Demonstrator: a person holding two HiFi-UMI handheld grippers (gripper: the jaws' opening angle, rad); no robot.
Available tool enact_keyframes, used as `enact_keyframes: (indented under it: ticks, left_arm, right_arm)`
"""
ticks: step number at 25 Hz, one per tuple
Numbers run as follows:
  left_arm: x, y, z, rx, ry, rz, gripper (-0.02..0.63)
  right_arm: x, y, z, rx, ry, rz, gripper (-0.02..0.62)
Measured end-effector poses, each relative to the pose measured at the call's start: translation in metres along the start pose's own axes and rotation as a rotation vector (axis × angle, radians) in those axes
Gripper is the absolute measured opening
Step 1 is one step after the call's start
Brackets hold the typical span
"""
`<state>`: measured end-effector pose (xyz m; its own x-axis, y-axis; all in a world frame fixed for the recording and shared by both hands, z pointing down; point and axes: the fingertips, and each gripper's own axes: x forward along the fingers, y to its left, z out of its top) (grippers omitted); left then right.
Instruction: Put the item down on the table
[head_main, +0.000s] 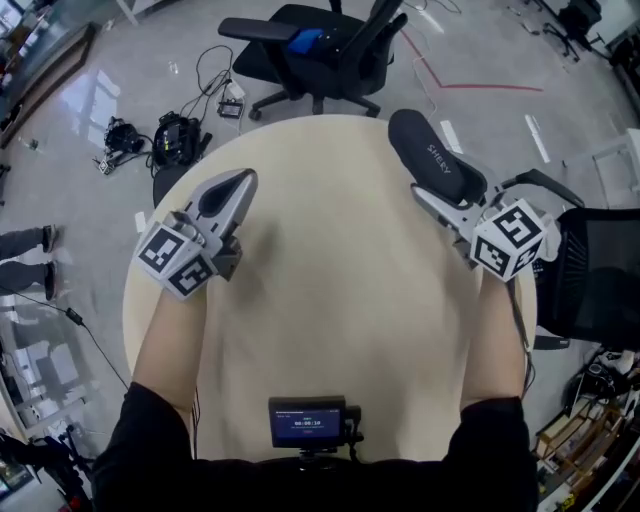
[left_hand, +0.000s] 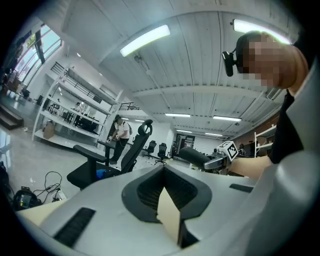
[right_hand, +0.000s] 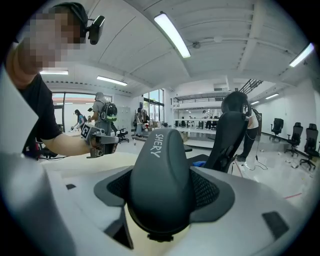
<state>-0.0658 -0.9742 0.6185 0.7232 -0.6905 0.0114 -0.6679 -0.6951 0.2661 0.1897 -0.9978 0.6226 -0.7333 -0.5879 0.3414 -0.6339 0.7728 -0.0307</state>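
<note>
A dark grey oblong case with pale lettering is held over the far right part of the round beige table. My right gripper is shut on it, and in the right gripper view the case fills the space between the jaws. I cannot tell whether the case touches the tabletop. My left gripper hovers over the table's left side, shut, with nothing in it. In the left gripper view its jaw tips meet, and the case shows far off to the right.
A small device with a lit screen sits at the table's near edge. A black office chair stands behind the table and another at its right. Cables and gear lie on the floor to the left.
</note>
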Motion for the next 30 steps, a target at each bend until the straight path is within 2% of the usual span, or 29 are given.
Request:
enact_keyframes:
  ticks: [10,15,19,24,30]
  left_arm:
    - [0.012,0.013,-0.035,-0.007,0.007,-0.032,0.002]
    - [0.014,0.011,-0.048,0.008,0.021,-0.04,0.002]
    - [0.018,0.01,-0.054,0.01,0.025,-0.044,0.002]
    - [0.022,0.004,-0.058,0.033,0.035,-0.061,0.002]
    - [0.013,-0.002,-0.062,0.039,0.04,-0.04,0.002]
  right_arm:
    - [0.061,-0.039,-0.063,-0.038,0.126,-0.062,0.341]
    - [0.076,-0.043,-0.086,-0.078,0.203,-0.106,0.34]
    - [0.09,-0.039,-0.102,-0.133,0.287,-0.107,0.339]
    - [0.09,-0.045,-0.096,-0.133,0.246,-0.147,0.341]
    - [0.078,-0.042,-0.092,-0.138,0.209,-0.196,0.341]
